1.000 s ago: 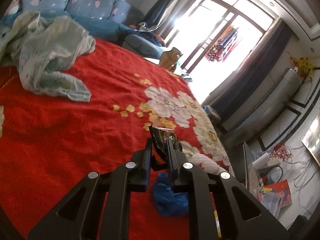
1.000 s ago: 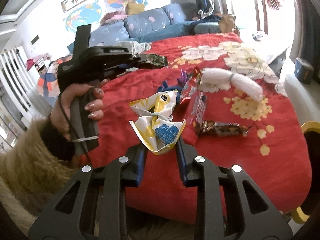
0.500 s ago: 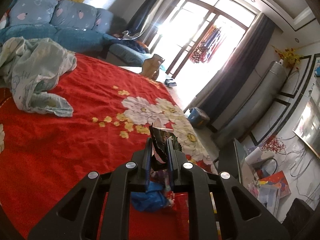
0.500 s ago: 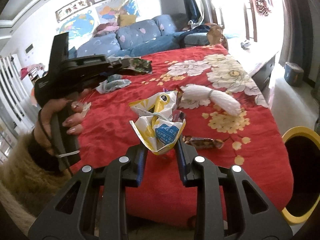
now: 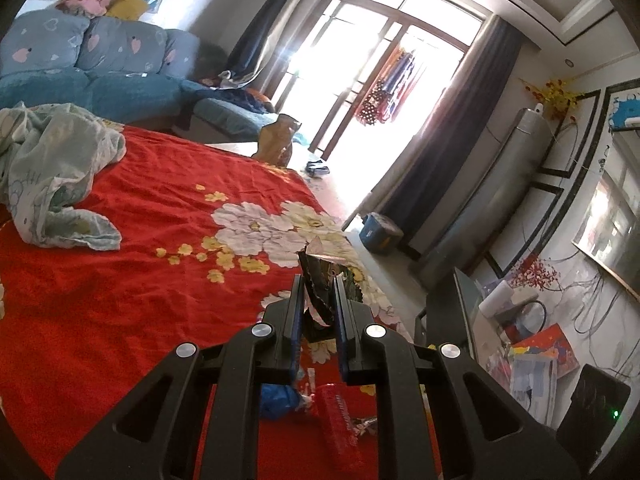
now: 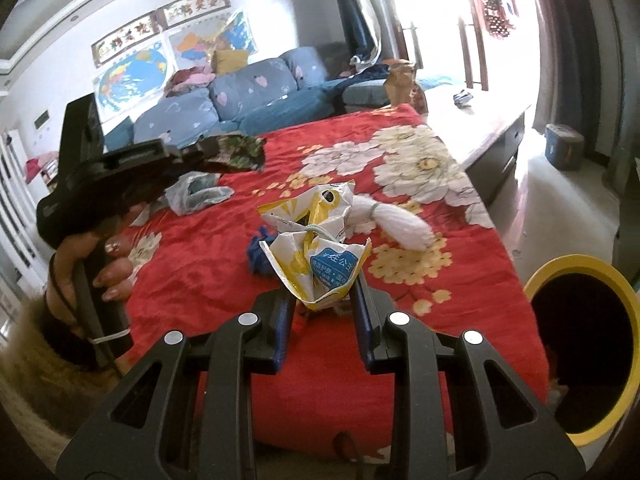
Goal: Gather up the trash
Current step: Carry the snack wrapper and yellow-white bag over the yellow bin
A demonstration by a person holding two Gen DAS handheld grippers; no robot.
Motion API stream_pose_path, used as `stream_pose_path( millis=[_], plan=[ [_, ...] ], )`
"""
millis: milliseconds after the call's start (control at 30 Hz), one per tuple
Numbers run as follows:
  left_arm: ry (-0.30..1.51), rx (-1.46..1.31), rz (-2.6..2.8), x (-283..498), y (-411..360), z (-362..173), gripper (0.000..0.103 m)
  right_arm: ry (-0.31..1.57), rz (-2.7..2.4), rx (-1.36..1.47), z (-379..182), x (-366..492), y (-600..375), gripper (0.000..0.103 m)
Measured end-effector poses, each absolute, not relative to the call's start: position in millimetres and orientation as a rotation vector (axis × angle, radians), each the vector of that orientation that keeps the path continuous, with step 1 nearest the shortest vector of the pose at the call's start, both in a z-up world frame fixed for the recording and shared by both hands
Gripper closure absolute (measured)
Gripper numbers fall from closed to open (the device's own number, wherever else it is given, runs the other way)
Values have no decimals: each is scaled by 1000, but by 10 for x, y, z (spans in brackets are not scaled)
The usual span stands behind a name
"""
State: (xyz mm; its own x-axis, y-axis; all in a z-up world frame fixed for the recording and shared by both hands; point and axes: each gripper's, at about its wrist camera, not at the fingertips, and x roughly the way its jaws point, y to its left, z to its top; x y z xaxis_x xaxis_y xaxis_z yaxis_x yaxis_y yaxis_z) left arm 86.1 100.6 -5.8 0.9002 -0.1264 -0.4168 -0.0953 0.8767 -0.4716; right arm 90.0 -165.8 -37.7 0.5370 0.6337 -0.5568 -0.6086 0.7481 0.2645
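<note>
Both wrappers have been carried right toward the yellow-rimmed bin (image 6: 580,344): the left gripper (image 5: 318,300) pinches a dark wrapper (image 5: 320,276), the right gripper (image 6: 322,304) a yellow packet (image 6: 320,268); 2 drops are judged next.

A bed (image 6: 224,280) under a red spread with pale flowers is carrying the litter. A crumpled light-blue cloth (image 5: 52,176) is lying near its far side, a white bundle (image 6: 400,226) and a blue scrap (image 6: 258,254) are resting mid-bed, and a red packet (image 5: 340,420) is lying by a blue wad (image 5: 280,400).
</note>
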Motion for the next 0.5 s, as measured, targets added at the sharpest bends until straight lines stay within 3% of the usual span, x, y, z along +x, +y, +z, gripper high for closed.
stream_pose_path(
  millis=[500],
  plan=[
    [459, -462, -77, 855, 741, 20, 90, 648, 663, 94, -312, 1050, -1995, 82]
  ],
)
